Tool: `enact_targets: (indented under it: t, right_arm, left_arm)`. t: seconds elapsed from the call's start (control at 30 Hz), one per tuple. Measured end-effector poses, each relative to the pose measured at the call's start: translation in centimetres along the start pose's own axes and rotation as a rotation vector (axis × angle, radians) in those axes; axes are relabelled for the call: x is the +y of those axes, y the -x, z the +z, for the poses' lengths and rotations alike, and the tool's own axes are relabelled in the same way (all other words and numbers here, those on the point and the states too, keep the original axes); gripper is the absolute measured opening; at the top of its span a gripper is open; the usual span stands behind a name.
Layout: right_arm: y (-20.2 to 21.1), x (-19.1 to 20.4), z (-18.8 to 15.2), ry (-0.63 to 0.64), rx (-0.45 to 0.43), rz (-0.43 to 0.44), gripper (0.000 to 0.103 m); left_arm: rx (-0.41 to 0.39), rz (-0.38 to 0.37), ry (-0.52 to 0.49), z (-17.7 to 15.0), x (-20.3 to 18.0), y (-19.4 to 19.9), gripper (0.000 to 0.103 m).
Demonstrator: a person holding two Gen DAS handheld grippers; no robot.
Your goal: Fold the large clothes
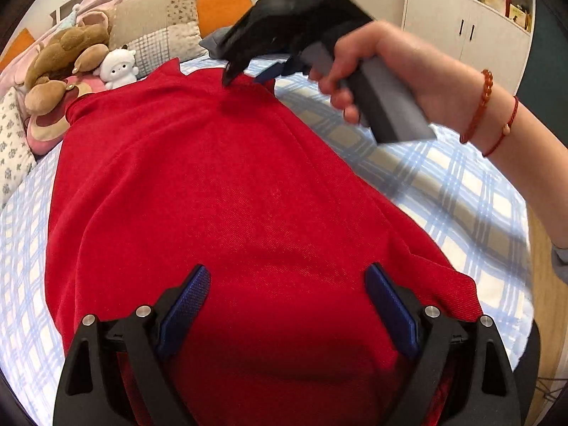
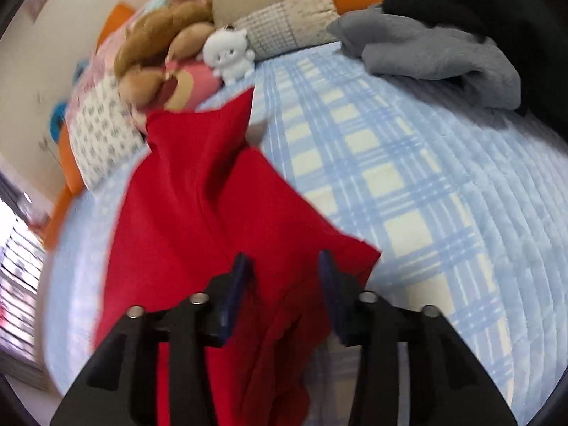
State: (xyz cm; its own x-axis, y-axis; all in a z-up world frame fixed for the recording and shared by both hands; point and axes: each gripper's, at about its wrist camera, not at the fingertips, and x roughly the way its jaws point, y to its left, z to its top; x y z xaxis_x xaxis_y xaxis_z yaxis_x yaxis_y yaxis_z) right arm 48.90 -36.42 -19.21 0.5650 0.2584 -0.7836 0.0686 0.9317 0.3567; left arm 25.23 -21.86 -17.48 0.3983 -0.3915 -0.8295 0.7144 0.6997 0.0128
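Over the near end of the red garment (image 1: 227, 191), the left gripper (image 1: 287, 305) is tilted steeply downward with its jaws spread wide and nothing held between them. At the far end, the right gripper (image 1: 245, 71), gripped by a hand (image 1: 383, 71), is angled down with its jaws half open, no cloth seen clamped. The garment is laid lengthwise on the plaid-covered bed (image 1: 443, 191), its long axis running away toward the pillows (image 1: 167, 32).
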Motion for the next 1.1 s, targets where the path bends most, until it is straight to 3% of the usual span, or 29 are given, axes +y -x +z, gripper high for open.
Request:
enact_targets:
  t: [0.07, 0.17, 0.27, 0.3, 0.37, 0.53, 0.63, 0.7, 0.73, 0.8, 0.87, 0.93, 1.1]
  right_arm:
    - [-1.5, 0.7, -0.9, 0.051, 0.053, -0.025, 0.045]
    - [-1.5, 0.8, -0.9, 0.050, 0.053, -0.039, 0.045]
    - [0.2, 0.6, -0.7, 0.017, 0.050, -0.011, 0.045]
    - [1.5, 0.8, -1.1, 0.035, 0.031, -0.002, 0.045]
    - [3.6, 1.2, -2.1, 0.085, 0.010, -0.003, 0.048]
    - [8.2, 2.2, -6.7, 0.218, 0.035, 0.003, 0.056]
    - [10.8, 2.5, -10.1, 0.301, 0.041, 0.011, 0.060]
    - [12.8, 3.4, -12.4, 0.430, -0.017, -0.030, 0.064]
    - [14.0, 3.8, -14.0, 0.522, -0.056, -0.060, 0.070]
    - [15.3, 4.2, -16.3, 0.631, -0.057, -0.045, 0.075]
    - [15.5, 3.3, -17.5, 0.571, 0.076, 0.081, 0.075]
    - [15.3, 2.0, -18.0, 0.416, 0.186, 0.201, 0.075]
    - [15.5, -0.4, -18.1, 0.194, 0.258, 0.325, 0.076]
  left_arm:
    - [0.010, 0.019, -0.022, 0.0, -0.4, -0.5, 0.091]
    - [0.016, 0.012, -0.022, 0.3, -0.2, -0.5, 0.091]
    - [-0.004, -0.066, 0.026, 0.2, 1.4, 1.2, 0.091]
    - [-0.020, -0.119, 0.054, -0.1, 2.5, 2.6, 0.091]
    - [-0.051, -0.142, 0.088, -0.9, 3.8, 4.6, 0.092]
    - [-0.016, 0.019, 0.132, -4.4, 7.4, 7.7, 0.093]
    - [-0.030, 0.018, 0.173, -6.8, 9.1, 9.2, 0.093]
    - [-0.054, 0.072, 0.130, -7.9, 9.4, 10.2, 0.093]
    - [-0.049, 0.101, 0.102, -8.6, 9.6, 10.5, 0.093]
    - [0.021, 0.053, 0.108, -9.5, 10.7, 10.1, 0.093]
    - [0.055, -0.024, 0.188, -10.3, 12.3, 9.8, 0.093]
    - [0.093, -0.106, 0.278, -11.0, 14.1, 9.5, 0.093]
    - [0.134, -0.259, 0.435, -12.6, 16.6, 9.4, 0.093]
